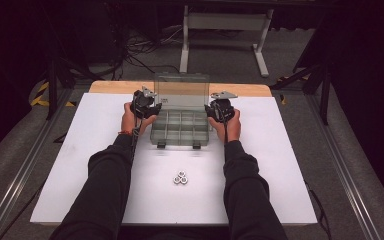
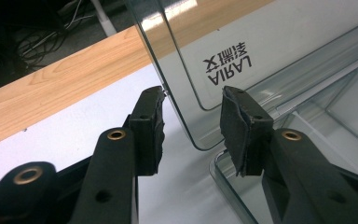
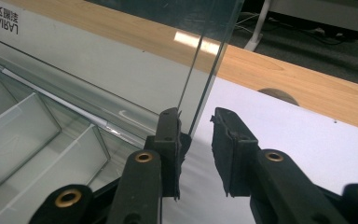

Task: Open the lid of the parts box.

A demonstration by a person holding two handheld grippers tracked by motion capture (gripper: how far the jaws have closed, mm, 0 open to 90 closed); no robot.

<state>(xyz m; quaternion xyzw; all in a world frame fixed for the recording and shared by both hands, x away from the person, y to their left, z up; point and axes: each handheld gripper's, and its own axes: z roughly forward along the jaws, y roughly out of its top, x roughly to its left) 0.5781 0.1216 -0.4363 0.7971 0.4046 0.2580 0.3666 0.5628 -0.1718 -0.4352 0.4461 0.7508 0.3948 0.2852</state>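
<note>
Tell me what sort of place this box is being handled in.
Probably a lab or recording workspace, not a home. A white table with a wooden edge stands between metal floor rails, loose cables lie on the grey floor behind it, and dark surroundings frame the clear compartment box.

Right gripper (image 3: pixel 196 140) jaws apart, straddling upright clear lid (image 3: pixel 135 70) edge.
</note>
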